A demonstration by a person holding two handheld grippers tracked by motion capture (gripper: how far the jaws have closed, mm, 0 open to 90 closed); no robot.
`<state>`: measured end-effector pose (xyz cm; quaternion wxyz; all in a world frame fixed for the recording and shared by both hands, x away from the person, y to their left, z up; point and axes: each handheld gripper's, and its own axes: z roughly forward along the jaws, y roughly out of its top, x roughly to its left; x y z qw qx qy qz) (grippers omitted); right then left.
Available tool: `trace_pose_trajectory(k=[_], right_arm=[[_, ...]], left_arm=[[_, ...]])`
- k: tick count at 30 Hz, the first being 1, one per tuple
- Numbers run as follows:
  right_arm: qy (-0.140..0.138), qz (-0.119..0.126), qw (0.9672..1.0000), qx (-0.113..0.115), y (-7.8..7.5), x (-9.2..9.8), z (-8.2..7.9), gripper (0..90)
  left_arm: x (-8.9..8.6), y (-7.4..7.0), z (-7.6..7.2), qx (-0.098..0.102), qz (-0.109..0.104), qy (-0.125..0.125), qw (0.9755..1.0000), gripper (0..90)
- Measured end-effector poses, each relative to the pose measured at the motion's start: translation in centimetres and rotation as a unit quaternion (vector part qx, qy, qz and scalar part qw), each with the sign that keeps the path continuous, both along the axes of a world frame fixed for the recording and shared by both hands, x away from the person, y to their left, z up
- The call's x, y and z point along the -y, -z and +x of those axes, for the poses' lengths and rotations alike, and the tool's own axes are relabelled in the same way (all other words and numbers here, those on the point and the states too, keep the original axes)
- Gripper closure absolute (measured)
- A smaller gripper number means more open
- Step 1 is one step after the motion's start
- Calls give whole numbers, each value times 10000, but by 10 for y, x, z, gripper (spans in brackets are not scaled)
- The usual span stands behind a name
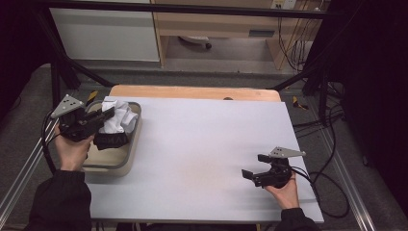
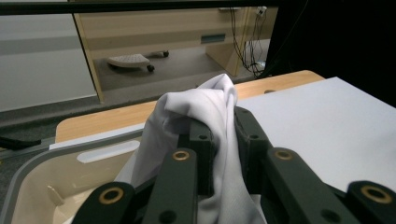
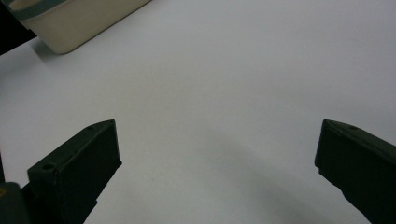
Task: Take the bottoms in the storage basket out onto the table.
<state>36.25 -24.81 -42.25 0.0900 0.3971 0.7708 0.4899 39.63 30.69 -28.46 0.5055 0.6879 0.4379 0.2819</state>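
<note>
White crumpled cloth [image 2: 205, 121] is being pinched between the closed jaws of the left hand-held gripper [image 1: 98, 117] at the left edge of the high view, just above the cream plastic rectangular tub [image 1: 126, 161] sitting on the left side of the bench [image 1: 207, 144]. A dark bundle of fabric [image 1: 111, 140] is lying in the tub under the cloth. At the lower right of that view, the right hand-held gripper [image 1: 251, 169] is hovering over the bare pale bench surface, well apart from the tub, its jaws standing wide with nothing between them.
</note>
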Motion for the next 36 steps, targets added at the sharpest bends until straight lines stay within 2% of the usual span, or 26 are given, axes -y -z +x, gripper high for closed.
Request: trace_pose_trajectory(k=[17, 36], right_arm=[[-6, 7, 10000, 7, 0, 0, 0, 7], [-15, 3, 10000, 18, 0, 1, 0, 7]], left_arm=[[3, -8, -4, 223, -154, -26, 9996, 793], [12, -22, -7, 460, -294, 58, 9985, 796]])
